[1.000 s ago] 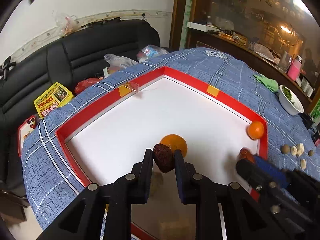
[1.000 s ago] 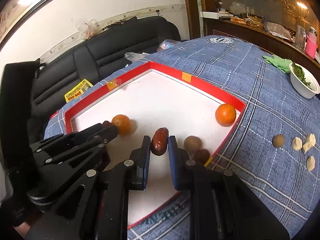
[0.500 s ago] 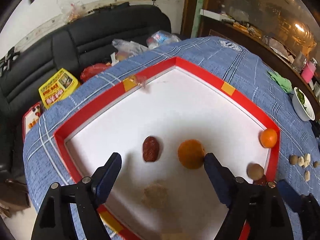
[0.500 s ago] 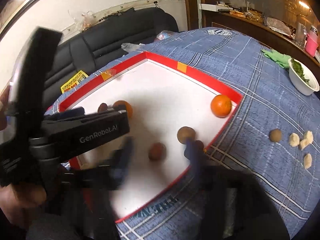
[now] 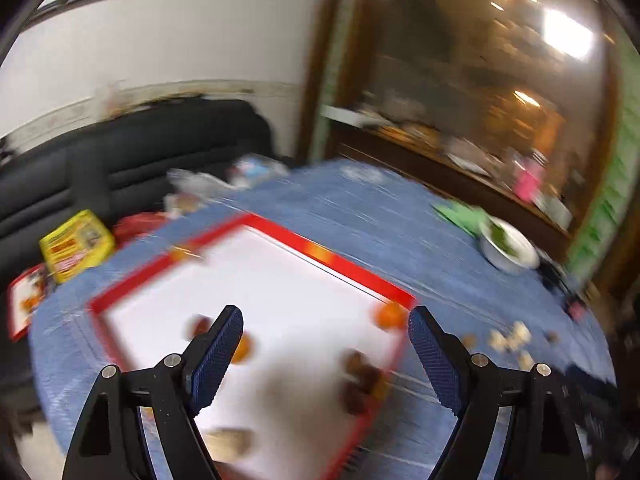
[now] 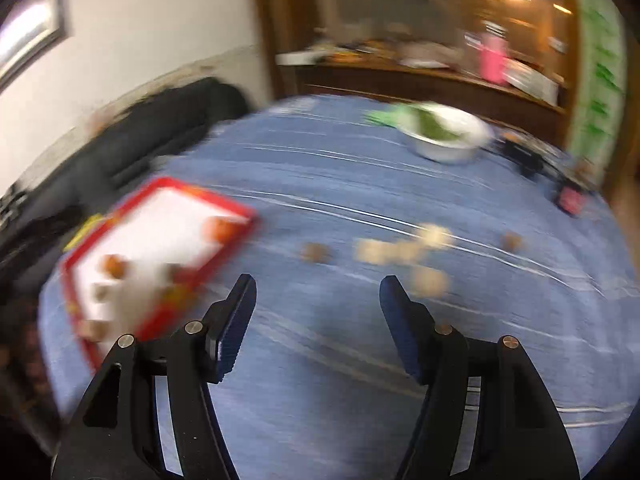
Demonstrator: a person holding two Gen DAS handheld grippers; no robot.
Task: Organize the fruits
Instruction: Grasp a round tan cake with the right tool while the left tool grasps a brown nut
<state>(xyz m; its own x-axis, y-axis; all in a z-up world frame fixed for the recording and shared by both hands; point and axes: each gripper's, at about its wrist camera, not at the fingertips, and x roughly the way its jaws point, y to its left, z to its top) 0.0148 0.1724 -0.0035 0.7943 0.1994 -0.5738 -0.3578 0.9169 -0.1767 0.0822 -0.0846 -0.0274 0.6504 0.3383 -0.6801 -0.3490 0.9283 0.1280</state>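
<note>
Plainly, both frames are blurred. Left gripper [image 5: 325,344] gapes wide, holding nothing, over the red-rimmed tray [image 5: 352,268] — an orange [image 5: 387,316] sits in its right corner. Right gripper [image 6: 316,304] — equally spread, empty — hangs above the blue tablecloth [image 6: 340,176] beside the tray.

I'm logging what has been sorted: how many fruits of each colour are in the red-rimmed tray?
Orange fruits: 2
Dark red or brown fruits: 4, less sure because of blur
Total: 6 in the tray
A pale blob near the front edge is too blurred to count.
</note>
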